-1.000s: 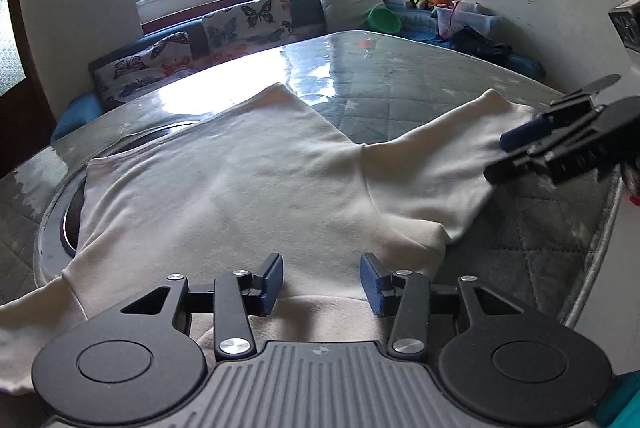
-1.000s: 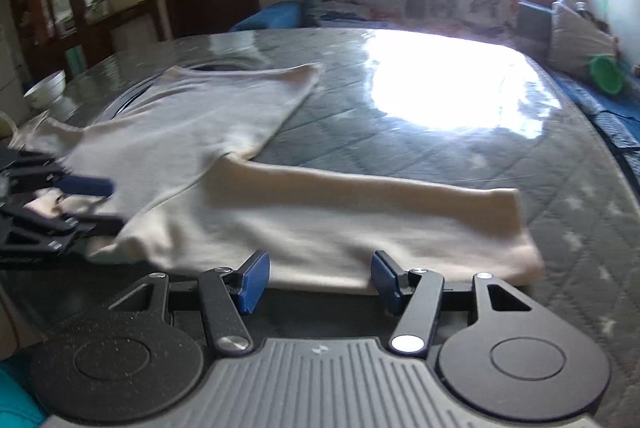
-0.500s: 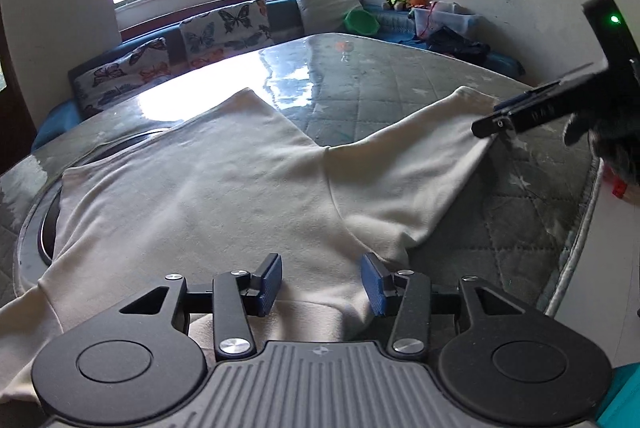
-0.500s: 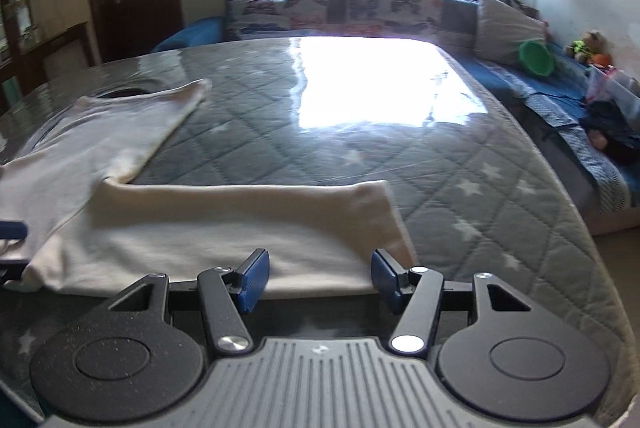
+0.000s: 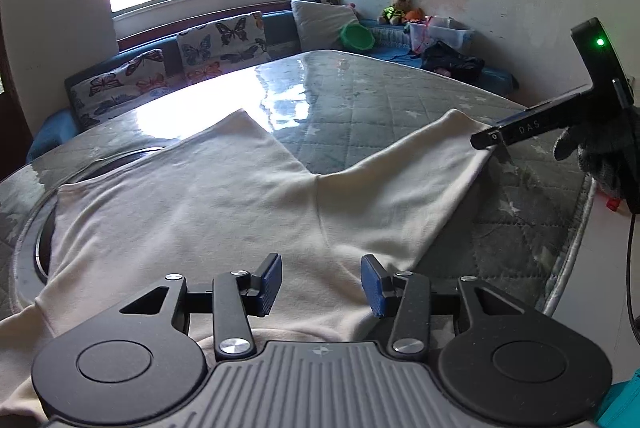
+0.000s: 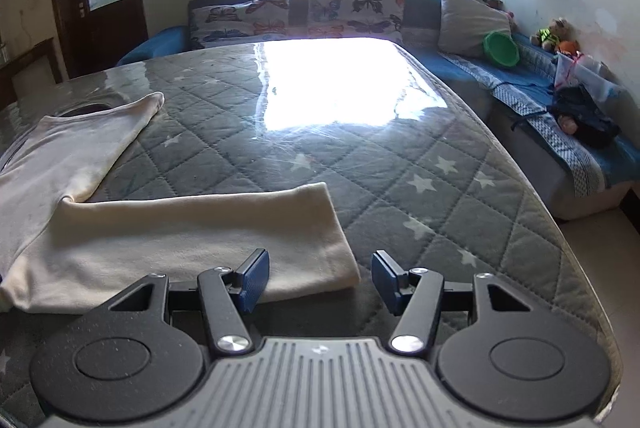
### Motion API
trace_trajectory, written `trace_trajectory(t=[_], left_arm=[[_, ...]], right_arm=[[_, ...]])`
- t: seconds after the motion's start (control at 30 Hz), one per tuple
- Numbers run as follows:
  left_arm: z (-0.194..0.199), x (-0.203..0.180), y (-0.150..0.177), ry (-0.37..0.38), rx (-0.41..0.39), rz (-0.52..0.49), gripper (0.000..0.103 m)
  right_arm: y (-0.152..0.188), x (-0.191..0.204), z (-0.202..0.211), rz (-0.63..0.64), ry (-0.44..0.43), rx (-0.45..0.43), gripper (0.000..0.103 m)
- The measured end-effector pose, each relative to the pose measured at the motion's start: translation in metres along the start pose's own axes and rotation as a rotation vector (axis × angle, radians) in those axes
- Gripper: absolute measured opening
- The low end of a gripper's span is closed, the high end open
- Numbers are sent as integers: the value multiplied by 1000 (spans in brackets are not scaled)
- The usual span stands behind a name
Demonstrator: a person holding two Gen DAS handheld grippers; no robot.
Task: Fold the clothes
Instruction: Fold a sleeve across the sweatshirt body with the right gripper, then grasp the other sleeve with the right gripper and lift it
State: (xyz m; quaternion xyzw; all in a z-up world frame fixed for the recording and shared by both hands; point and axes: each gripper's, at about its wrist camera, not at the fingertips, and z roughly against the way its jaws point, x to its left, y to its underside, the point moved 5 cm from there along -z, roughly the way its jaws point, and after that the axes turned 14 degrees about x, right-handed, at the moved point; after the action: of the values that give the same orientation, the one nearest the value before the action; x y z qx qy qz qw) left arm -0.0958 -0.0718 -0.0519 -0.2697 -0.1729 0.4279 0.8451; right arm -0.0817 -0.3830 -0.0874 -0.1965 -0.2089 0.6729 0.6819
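A cream long-sleeved top (image 5: 208, 203) lies spread flat on the quilted grey table (image 5: 360, 99). My left gripper (image 5: 320, 282) hovers open over the near part of the top, close to where the right sleeve (image 5: 408, 179) joins the body, with nothing between its blue pads. In the right wrist view the same sleeve (image 6: 192, 228) stretches across the foreground. My right gripper (image 6: 320, 280) stands open at the sleeve's cuff end, its left pad (image 6: 254, 280) over the cloth. From the left wrist view the right gripper (image 5: 496, 141) shows side-on at the cuff, held by a gloved hand (image 5: 600, 155).
The table has a glossy clear cover with strong window glare (image 6: 340, 83). A round dark opening (image 5: 44, 236) lies under the top at the left. A blue bench with butterfly cushions (image 6: 296, 13), a green bowl (image 6: 500, 47), toys and a plastic box (image 5: 440, 31) line the far walls.
My right gripper has swung along the sleeve from near its shoulder end to its cuff end. The left gripper has shifted slightly right over the top. Both stayed open.
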Motion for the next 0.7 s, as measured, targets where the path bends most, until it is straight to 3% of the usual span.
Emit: trace_trajectory(t=[0.2,0.43,0.67,0.7], left_arm=[[-5,-6,3,10,9,-11,46],[1,-2,0,4,-4,0,47],[4,-1,-3,-2,-15,10,48],[5,0,-3,-4,-18,12,48]], right_arm=[[4,-9,0,-51,-6,4,56],[6,-9,1,-73,-21,2,48],[5,-7,3,-90,-42,-13,16],[5,-6,4,-92,-47,-16,16]])
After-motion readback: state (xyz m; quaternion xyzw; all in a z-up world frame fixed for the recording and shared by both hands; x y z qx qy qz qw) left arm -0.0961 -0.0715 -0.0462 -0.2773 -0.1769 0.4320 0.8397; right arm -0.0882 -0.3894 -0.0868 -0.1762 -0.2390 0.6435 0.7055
